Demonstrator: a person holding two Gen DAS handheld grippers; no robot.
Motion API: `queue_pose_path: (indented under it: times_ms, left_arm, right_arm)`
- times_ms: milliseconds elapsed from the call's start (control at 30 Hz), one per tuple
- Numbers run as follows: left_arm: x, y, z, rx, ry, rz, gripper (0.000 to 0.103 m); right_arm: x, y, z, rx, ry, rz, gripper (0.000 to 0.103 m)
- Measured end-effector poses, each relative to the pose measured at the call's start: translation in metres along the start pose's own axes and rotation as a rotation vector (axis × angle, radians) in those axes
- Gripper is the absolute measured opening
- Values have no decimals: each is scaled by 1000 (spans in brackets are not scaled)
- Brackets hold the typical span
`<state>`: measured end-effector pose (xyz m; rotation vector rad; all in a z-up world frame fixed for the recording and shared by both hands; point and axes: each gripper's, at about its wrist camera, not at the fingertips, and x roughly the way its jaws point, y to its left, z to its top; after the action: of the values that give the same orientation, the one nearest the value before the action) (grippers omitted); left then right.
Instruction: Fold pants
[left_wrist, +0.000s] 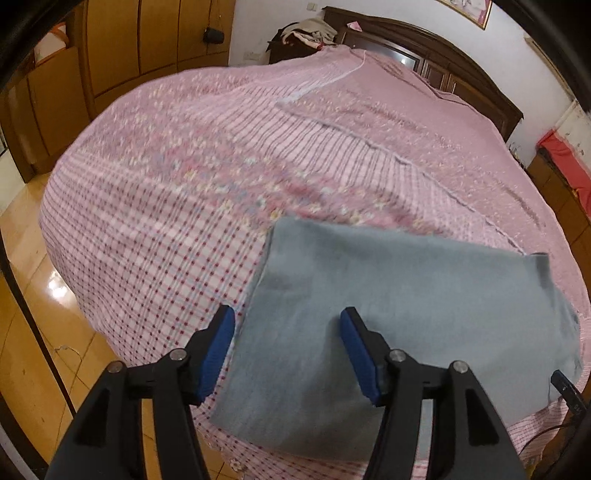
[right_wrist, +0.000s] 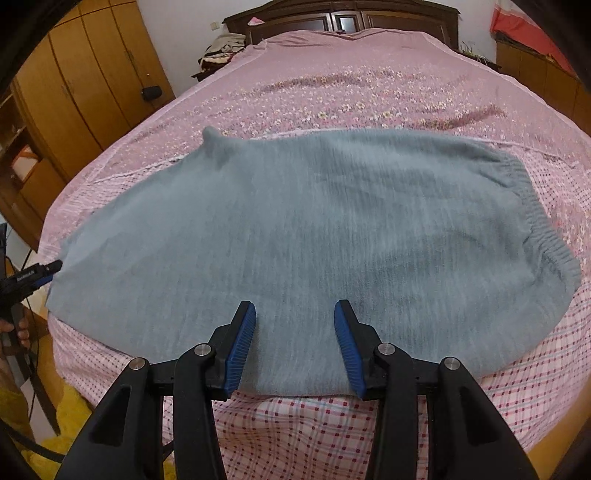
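Observation:
Grey-blue pants lie flat near the foot edge of a bed, elastic waistband to the right, leg ends to the left. In the left wrist view the leg end fills the lower right. My left gripper is open and empty above the left edge of the leg end; it also shows at the far left of the right wrist view. My right gripper is open and empty over the near edge of the pants, close to their middle.
The bed has a pink floral and checked cover with a dark wooden headboard. Wooden wardrobes stand to the left, above a glossy wood floor. Clothes are piled on a nightstand.

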<state>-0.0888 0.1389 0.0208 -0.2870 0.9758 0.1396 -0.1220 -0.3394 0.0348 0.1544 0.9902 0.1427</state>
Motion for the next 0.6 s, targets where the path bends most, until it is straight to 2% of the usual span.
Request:
queue_pose_path:
  times_ms: [267, 400, 500, 600]
  left_arm:
    - [10, 13, -9, -21, -13, -71, 64]
    - [11, 13, -12, -16, -12, -79, 63]
    - [12, 11, -11, -15, -19, -89, 55]
    - [13, 6, -8, 5, -38, -83, 41]
  right_arm:
    - [10, 0, -1, 17, 18, -22, 46]
    - [12, -2, 0, 34, 27, -24, 46]
    - [13, -1, 0, 29, 28, -33, 46]
    - [14, 0, 0, 15, 26, -48, 46]
